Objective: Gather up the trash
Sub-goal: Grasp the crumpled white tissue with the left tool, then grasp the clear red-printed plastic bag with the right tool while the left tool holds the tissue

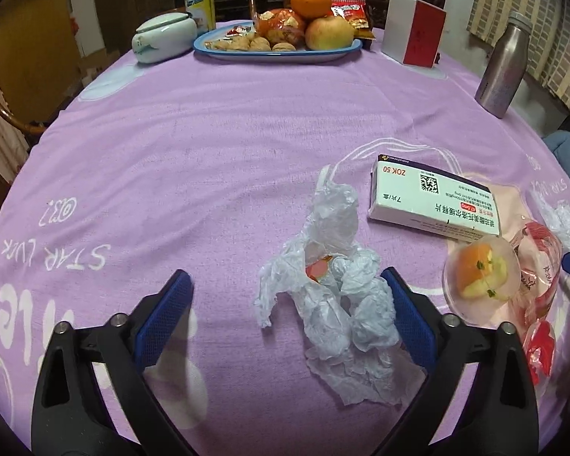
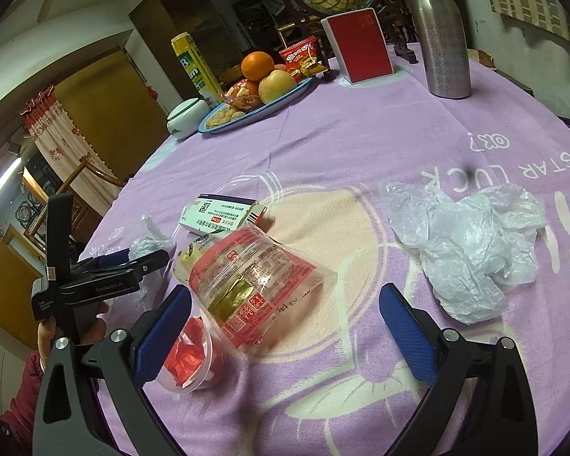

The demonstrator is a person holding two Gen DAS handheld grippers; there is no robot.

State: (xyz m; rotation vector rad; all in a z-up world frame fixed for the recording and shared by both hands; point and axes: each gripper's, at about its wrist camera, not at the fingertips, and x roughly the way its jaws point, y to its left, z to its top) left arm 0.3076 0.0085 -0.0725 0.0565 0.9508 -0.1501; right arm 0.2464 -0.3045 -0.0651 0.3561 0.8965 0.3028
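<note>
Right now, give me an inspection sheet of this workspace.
Surface: purple tablecloth with white print.
Job's things: crumpled white plastic bag between left gripper's fingers; second crumpled bag; clear snack wrapper; plastic cup with red scraps; medicine box.
Clutter: fruit tray, steel bottle, ceramic jar.
Grippers: left gripper open; right gripper open.
Cables: nothing seen.
Surroundings: wooden chair, curtain.

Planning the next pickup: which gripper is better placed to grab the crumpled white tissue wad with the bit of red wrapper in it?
Left. The open left gripper already has the crumpled white tissue wad between its blue pads. The open right gripper faces the clear red-printed plastic bag instead.
</note>
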